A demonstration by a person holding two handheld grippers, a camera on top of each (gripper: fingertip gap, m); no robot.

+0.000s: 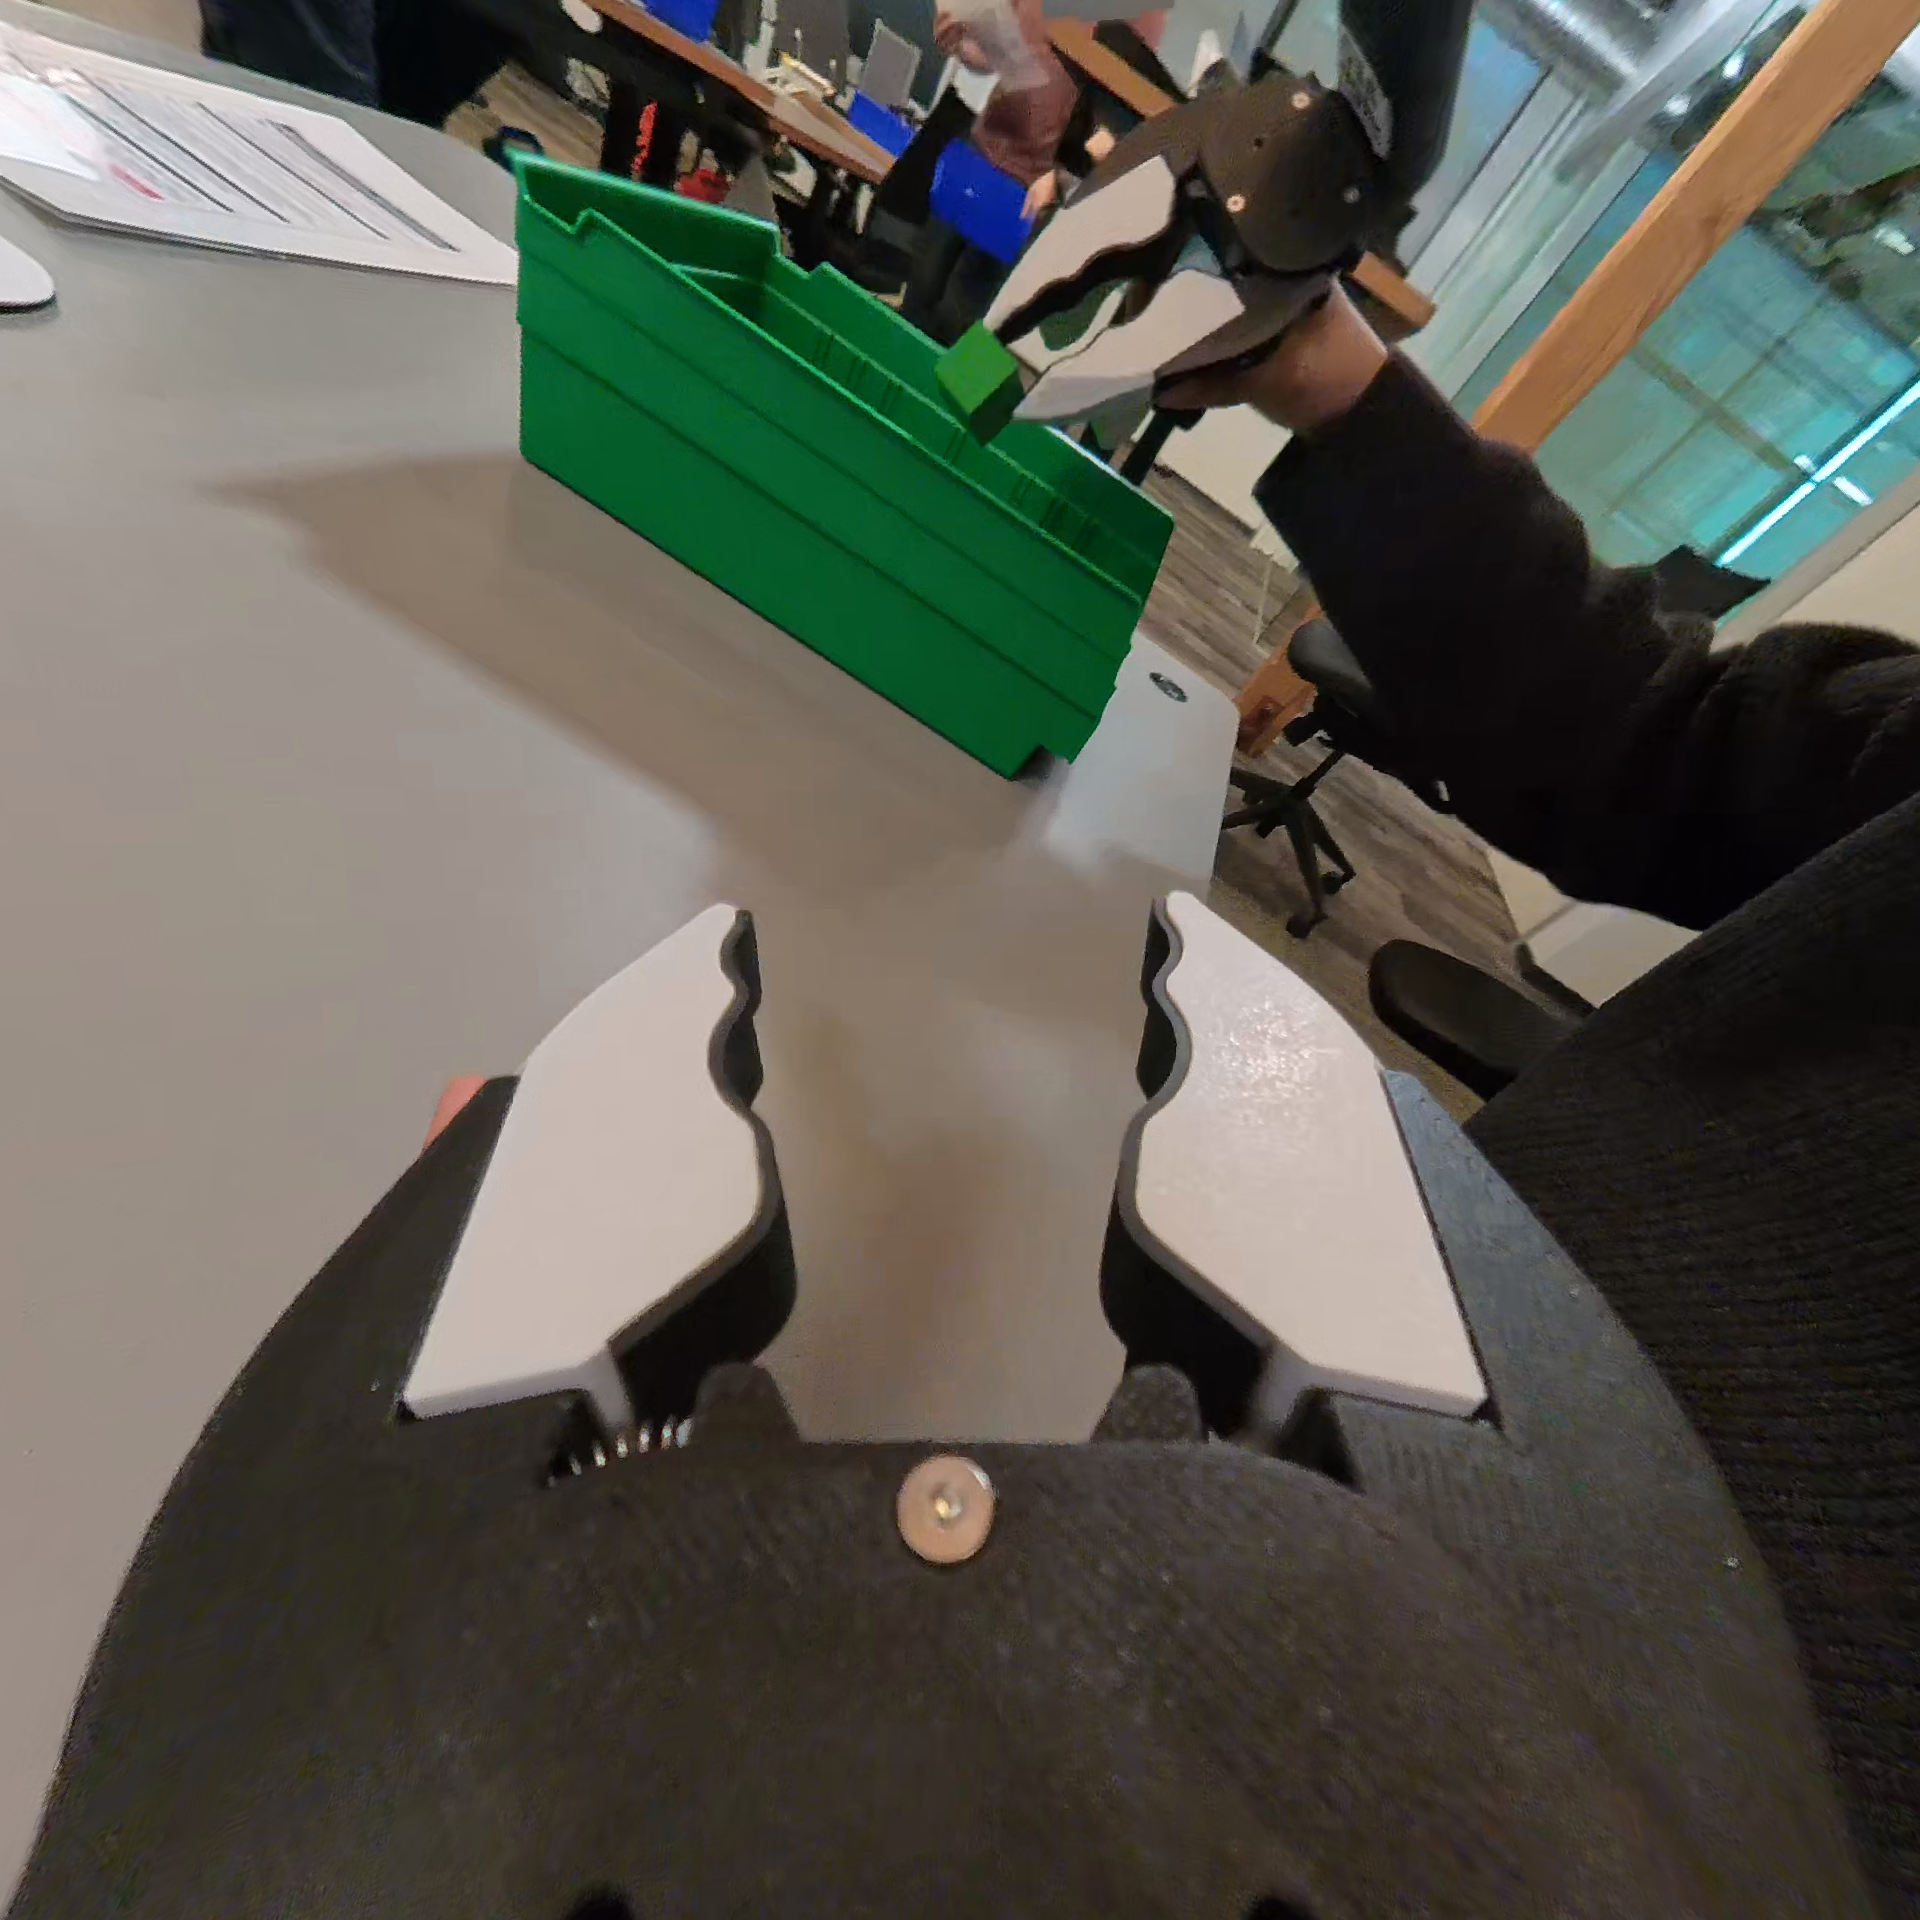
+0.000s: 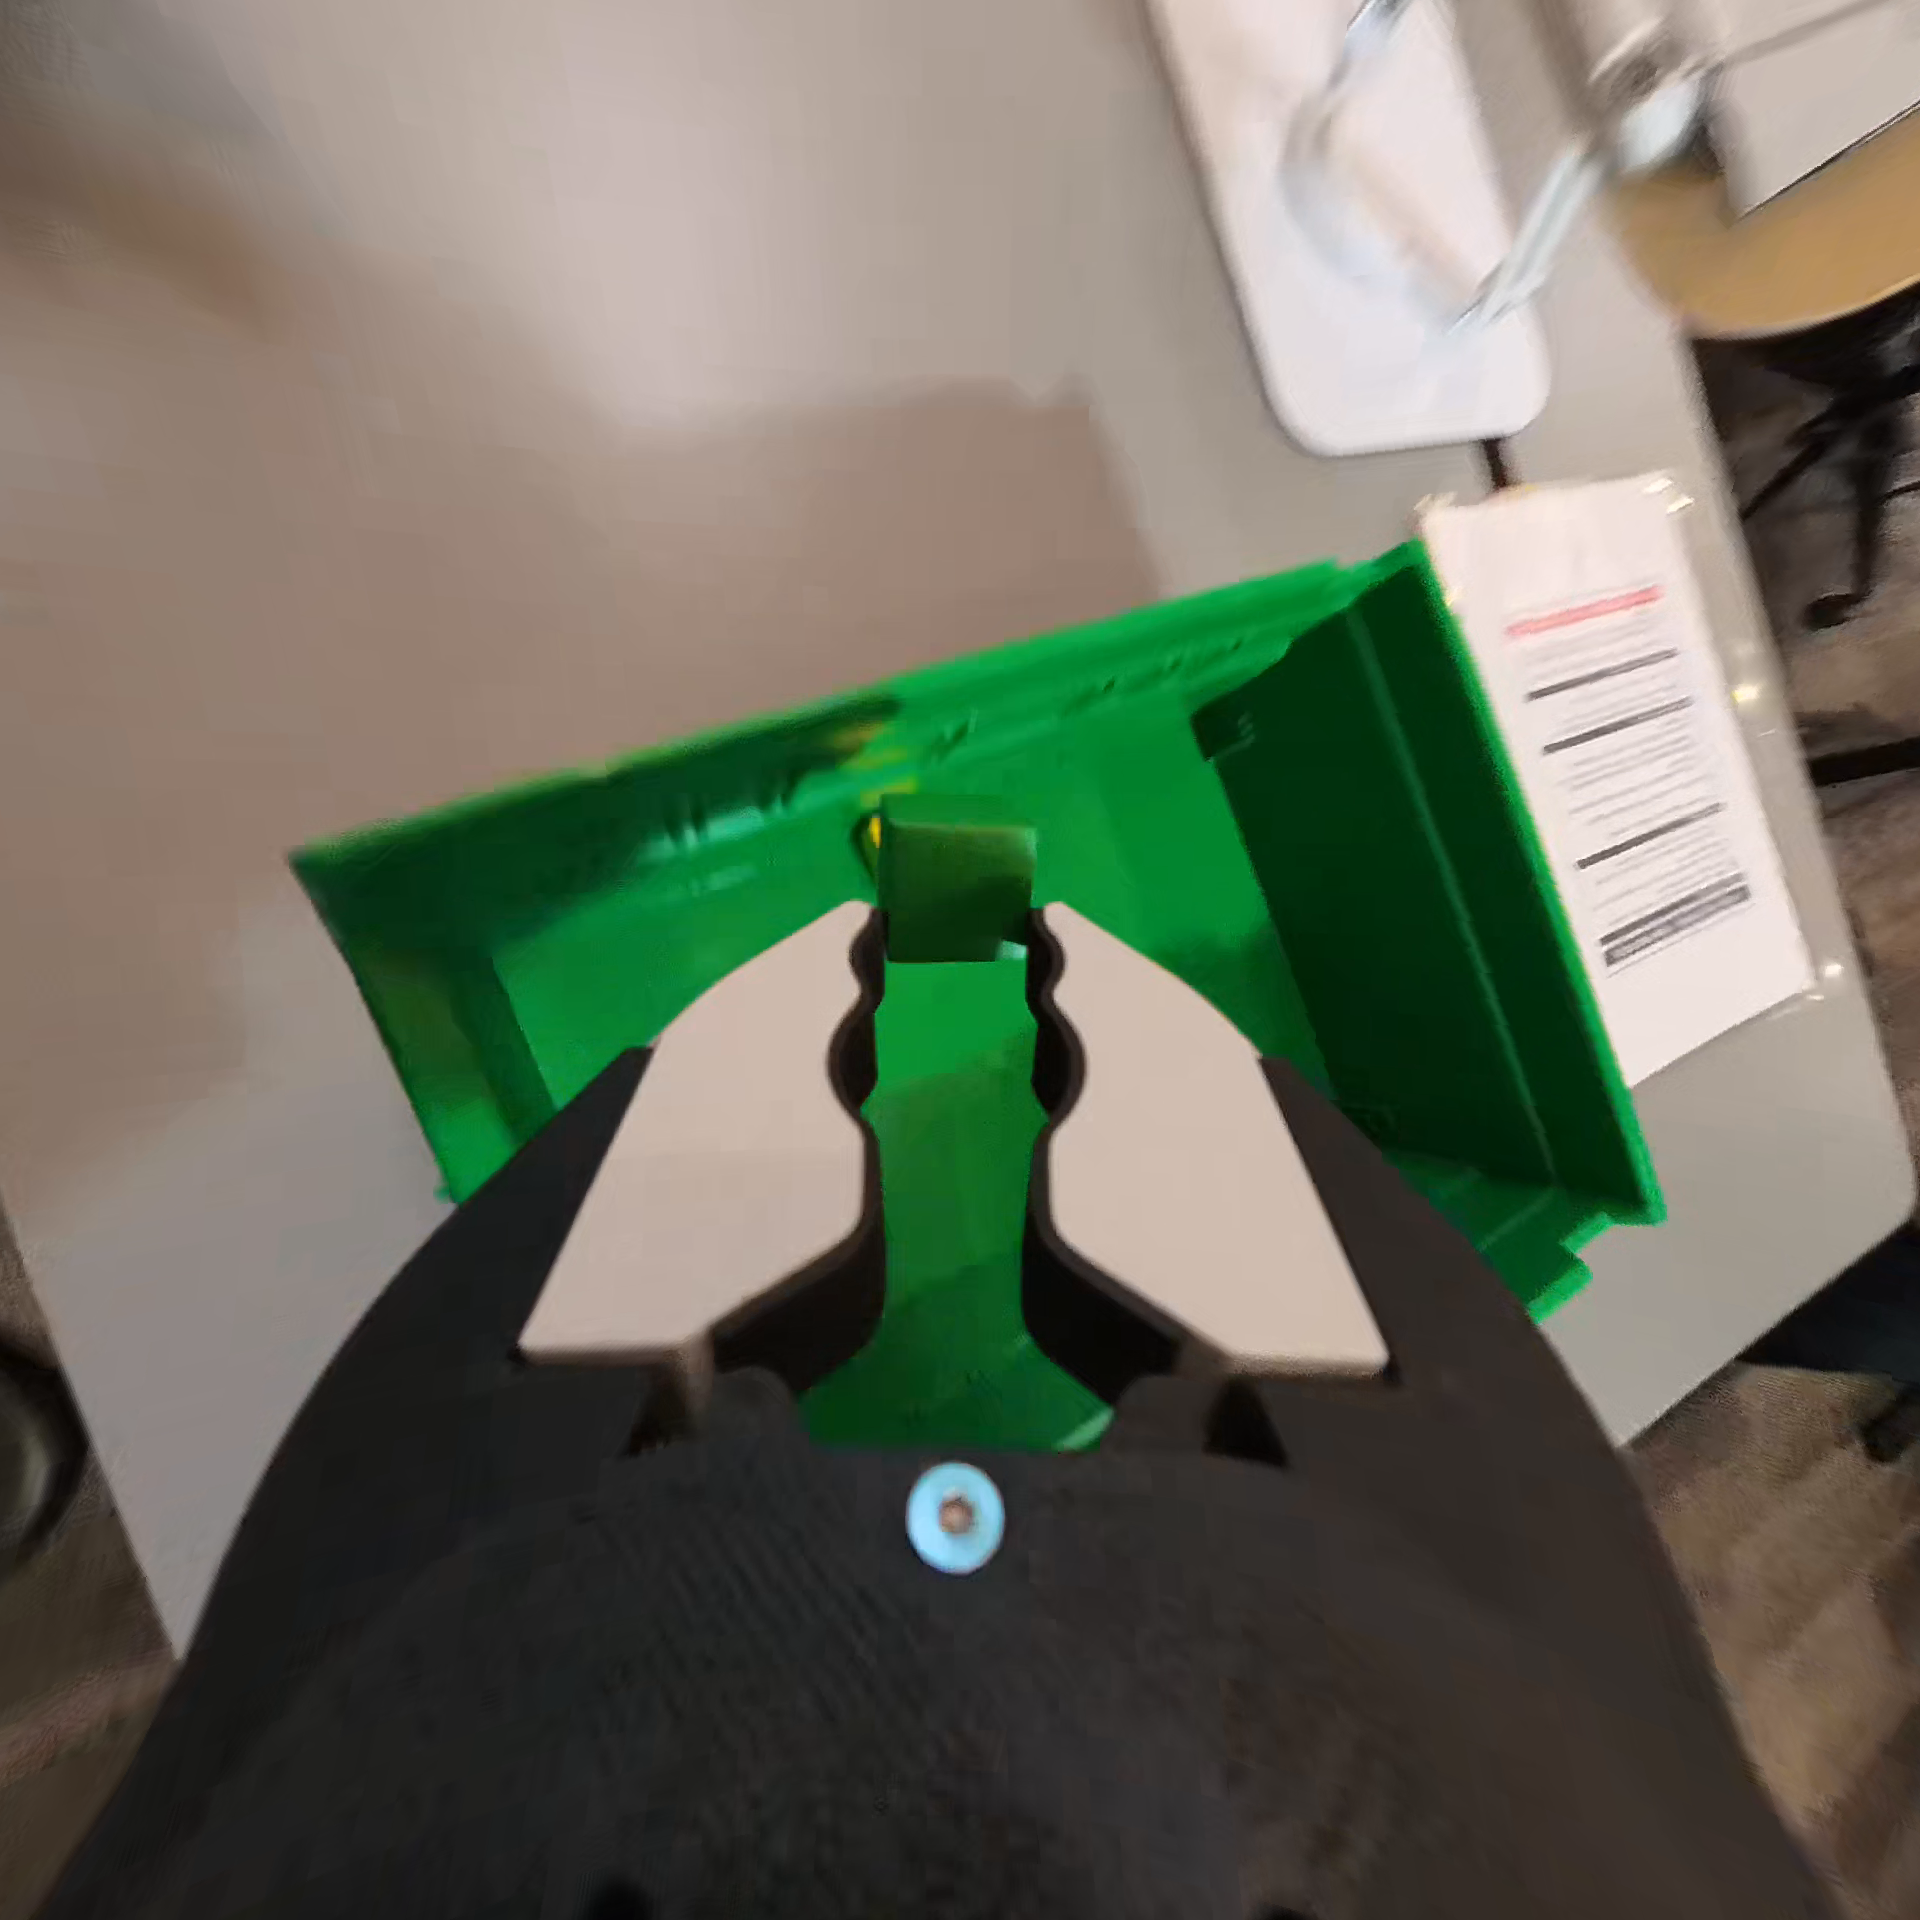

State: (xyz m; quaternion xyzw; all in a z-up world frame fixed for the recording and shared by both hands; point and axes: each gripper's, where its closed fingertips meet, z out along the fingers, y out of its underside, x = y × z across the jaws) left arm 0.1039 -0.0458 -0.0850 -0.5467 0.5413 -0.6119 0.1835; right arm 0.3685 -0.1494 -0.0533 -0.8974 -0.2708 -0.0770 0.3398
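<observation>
My right gripper is shut on a small green cube and holds it in the air above the open green plastic bin. In the left wrist view the right gripper shows at the upper right with the green cube at its tips, over the long wall of the green bin. My left gripper is open and empty, low over the grey table, a short way in front of the bin.
A laminated printed sheet lies on the table beyond the bin's far end; it also shows in the right wrist view. A white flat pad lies farther off. Black office chairs stand past the table's right edge. People stand at tables in the background.
</observation>
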